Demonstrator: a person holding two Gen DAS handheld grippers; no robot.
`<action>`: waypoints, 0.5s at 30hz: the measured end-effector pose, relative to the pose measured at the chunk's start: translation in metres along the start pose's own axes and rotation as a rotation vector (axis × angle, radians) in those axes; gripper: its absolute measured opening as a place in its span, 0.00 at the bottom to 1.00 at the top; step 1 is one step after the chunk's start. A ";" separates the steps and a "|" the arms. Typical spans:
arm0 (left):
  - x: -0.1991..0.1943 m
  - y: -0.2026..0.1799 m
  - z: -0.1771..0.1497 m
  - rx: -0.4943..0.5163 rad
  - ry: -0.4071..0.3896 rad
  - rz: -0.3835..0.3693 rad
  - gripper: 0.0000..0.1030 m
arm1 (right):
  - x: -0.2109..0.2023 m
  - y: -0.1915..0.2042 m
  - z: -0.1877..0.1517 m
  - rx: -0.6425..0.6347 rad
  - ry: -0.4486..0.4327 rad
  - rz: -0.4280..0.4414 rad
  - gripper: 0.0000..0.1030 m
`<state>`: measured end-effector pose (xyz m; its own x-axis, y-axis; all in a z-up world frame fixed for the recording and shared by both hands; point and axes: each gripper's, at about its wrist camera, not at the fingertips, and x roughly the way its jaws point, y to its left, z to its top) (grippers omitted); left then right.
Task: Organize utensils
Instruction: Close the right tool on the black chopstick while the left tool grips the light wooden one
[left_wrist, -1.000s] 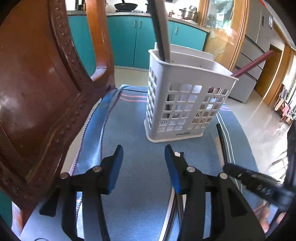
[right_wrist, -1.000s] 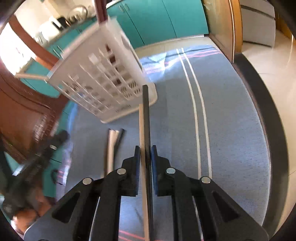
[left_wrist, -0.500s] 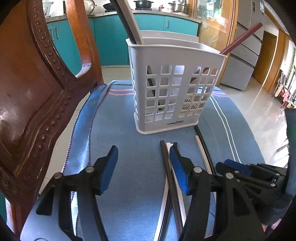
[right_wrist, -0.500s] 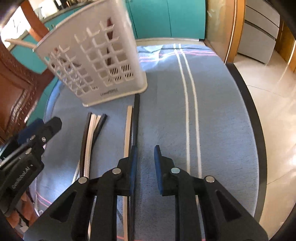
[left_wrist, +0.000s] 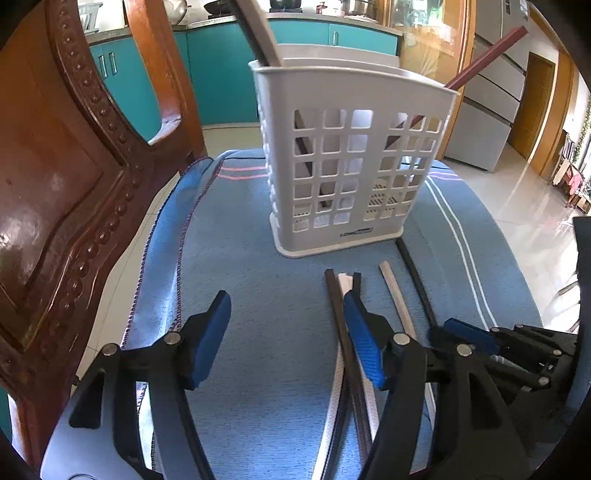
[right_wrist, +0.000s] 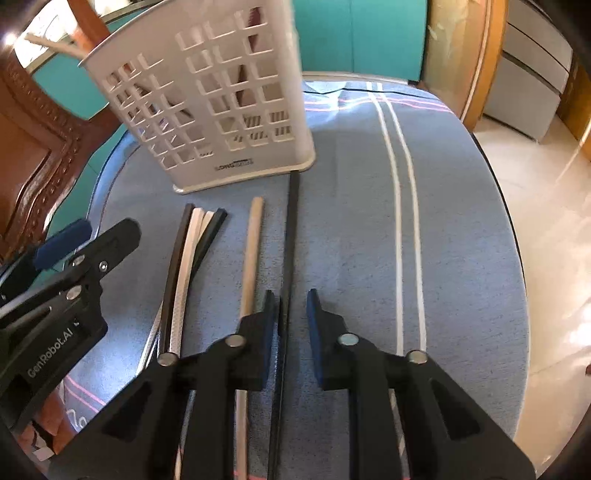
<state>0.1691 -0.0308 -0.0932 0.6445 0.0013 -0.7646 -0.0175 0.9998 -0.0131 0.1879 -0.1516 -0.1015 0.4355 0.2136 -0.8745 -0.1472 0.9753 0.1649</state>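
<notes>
Blue cloth (right_wrist: 351, 206) covers the desk, where a white utensil basket (right_wrist: 207, 92) stands. Just before the basket lie loose chopsticks (right_wrist: 251, 251). Right gripper (right_wrist: 291, 314) hangs released over a black chopstick (right_wrist: 291, 221); left gripper (left_wrist: 284, 332) gapes wide, holding nothing.

Carved dark wooden chair back (left_wrist: 70, 177) close at the left. Beyond it, teal cabinets (left_wrist: 221, 77) under a grey counter with pots. Right of the cabinets, a wooden door frame (left_wrist: 467, 55), then a grey fridge (left_wrist: 484, 110). Glossy pale floor tiles (left_wrist: 532, 218), bright with daylight.
</notes>
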 end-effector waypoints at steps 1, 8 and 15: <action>0.002 0.001 0.000 -0.003 0.007 -0.002 0.62 | -0.002 -0.003 0.001 0.014 -0.001 0.010 0.06; 0.020 0.006 -0.005 -0.024 0.105 -0.070 0.62 | -0.016 -0.024 0.006 0.087 -0.031 0.001 0.06; 0.041 0.002 -0.012 -0.040 0.182 -0.166 0.55 | -0.007 -0.028 0.010 0.105 0.001 -0.005 0.07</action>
<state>0.1864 -0.0293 -0.1322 0.4933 -0.1702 -0.8531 0.0444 0.9843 -0.1707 0.1977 -0.1801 -0.0958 0.4348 0.2090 -0.8760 -0.0509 0.9769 0.2078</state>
